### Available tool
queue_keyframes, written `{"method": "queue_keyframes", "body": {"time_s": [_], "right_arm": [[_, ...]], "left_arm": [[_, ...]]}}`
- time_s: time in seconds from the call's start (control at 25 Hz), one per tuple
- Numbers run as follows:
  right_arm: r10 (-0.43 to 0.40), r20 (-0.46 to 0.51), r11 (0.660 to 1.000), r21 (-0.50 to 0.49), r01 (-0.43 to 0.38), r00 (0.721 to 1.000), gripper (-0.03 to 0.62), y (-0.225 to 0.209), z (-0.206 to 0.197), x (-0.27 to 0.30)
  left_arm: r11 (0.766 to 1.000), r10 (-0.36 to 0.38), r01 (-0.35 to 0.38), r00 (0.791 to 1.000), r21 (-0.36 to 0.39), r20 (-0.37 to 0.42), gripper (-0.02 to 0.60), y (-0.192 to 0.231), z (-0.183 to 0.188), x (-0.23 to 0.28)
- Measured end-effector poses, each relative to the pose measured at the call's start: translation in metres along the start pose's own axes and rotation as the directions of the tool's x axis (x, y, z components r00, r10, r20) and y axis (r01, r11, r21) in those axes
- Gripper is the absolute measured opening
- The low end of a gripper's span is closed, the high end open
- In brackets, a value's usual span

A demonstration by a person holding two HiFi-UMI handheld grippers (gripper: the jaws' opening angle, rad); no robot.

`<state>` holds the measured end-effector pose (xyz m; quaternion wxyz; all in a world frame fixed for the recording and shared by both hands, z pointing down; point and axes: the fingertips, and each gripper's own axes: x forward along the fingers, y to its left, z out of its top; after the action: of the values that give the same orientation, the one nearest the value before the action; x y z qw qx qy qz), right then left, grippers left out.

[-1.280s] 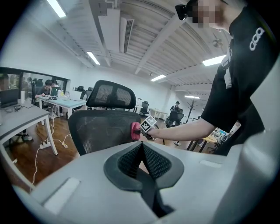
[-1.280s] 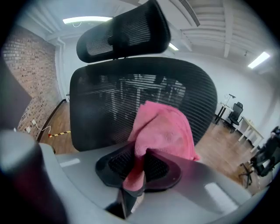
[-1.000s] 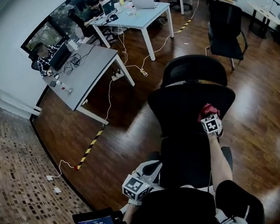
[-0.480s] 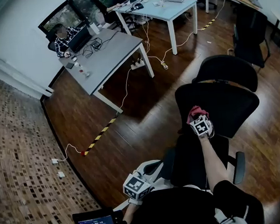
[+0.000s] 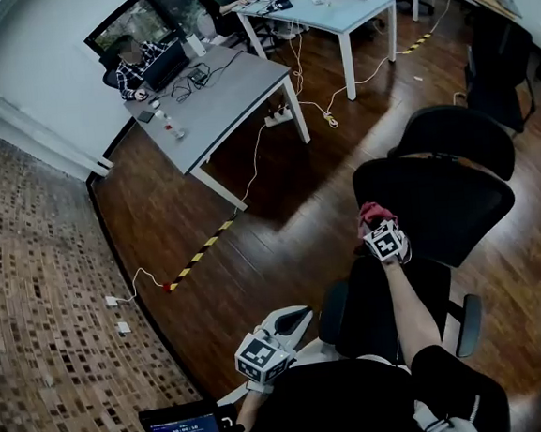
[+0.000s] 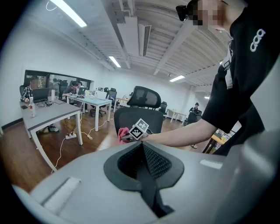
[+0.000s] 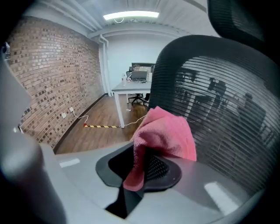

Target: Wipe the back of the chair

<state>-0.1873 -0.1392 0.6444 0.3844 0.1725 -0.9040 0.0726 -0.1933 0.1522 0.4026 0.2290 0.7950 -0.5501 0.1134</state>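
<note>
A black office chair with a mesh back and a headrest stands in front of me. My right gripper is shut on a pink cloth and holds it at the left edge of the chair back. In the right gripper view the pink cloth hangs out of the right gripper, with the mesh back close on the right. My left gripper stays low by my body, shut on nothing. From the left gripper I see the chair and the cloth.
A grey desk and a pale blue table stand at the back, with a person seated. White cables and a yellow-black strip lie on the wood floor. Another black chair is at the far right. A brick-patterned carpet lies left.
My right gripper has carried the pink cloth leftward across the chair back, from its right part to its left edge. The left gripper has stayed put.
</note>
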Motion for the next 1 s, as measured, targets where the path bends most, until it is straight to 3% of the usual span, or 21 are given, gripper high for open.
{"method": "queue_keyframes", "body": {"time_s": [0.56, 1.0], "right_arm": [[-0.136, -0.059, 0.977, 0.155, 0.144, 0.989, 0.046, -0.109, -0.119, -0.093], [-0.307, -0.138, 0.879, 0.338, 0.336, 0.942, 0.046, -0.219, -0.243, -0.201]], "left_arm": [[0.978, -0.198, 0.201, 0.978, 0.06, -0.061, -0.009, -0.079, 0.023, 0.086], [0.929, -0.342, 0.356, 0.93, 0.101, -0.135, -0.008, -0.159, 0.035, 0.146]]}}
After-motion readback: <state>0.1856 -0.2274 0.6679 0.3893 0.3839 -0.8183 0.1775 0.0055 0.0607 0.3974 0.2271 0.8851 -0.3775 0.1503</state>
